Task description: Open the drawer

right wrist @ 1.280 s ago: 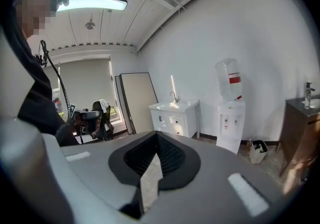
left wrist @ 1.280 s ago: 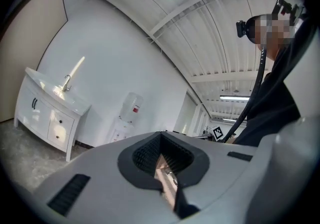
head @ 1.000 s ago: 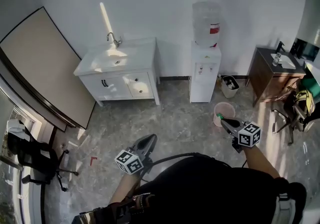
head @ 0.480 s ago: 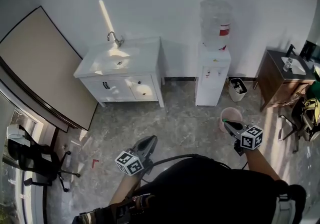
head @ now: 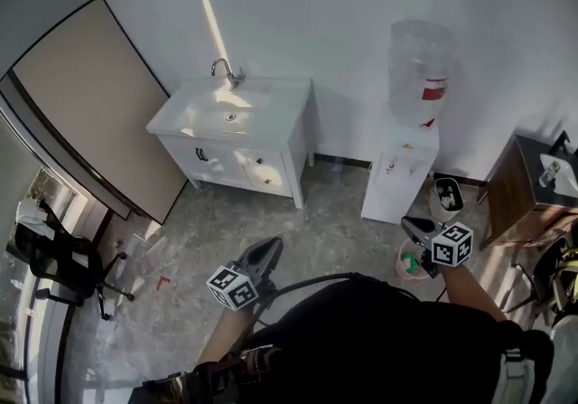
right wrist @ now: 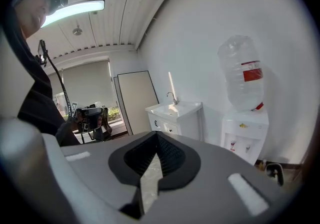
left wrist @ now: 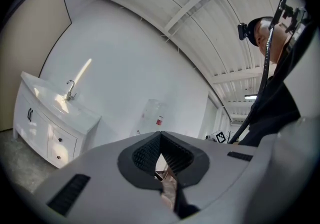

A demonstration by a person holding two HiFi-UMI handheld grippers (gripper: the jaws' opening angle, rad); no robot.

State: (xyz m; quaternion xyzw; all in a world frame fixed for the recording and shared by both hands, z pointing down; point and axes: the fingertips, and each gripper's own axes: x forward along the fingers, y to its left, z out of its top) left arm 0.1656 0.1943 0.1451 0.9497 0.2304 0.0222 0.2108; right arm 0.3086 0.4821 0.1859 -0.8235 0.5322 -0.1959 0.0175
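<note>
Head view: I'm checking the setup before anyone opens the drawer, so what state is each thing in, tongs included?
Vanity drawers: shut.
Vanity door: shut.
Water bottle: upright on the dispenser.
Left tongs: shut, empty.
Right tongs: shut, empty.

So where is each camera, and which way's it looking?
Head view: on the person's head, looking down at sink cabinet, floor, left gripper, right gripper, torso.
Left gripper view: on left gripper, facing sink cabinet; person at right.
Right gripper view: on right gripper, facing water dispenser; person at left.
All share the sink cabinet.
</note>
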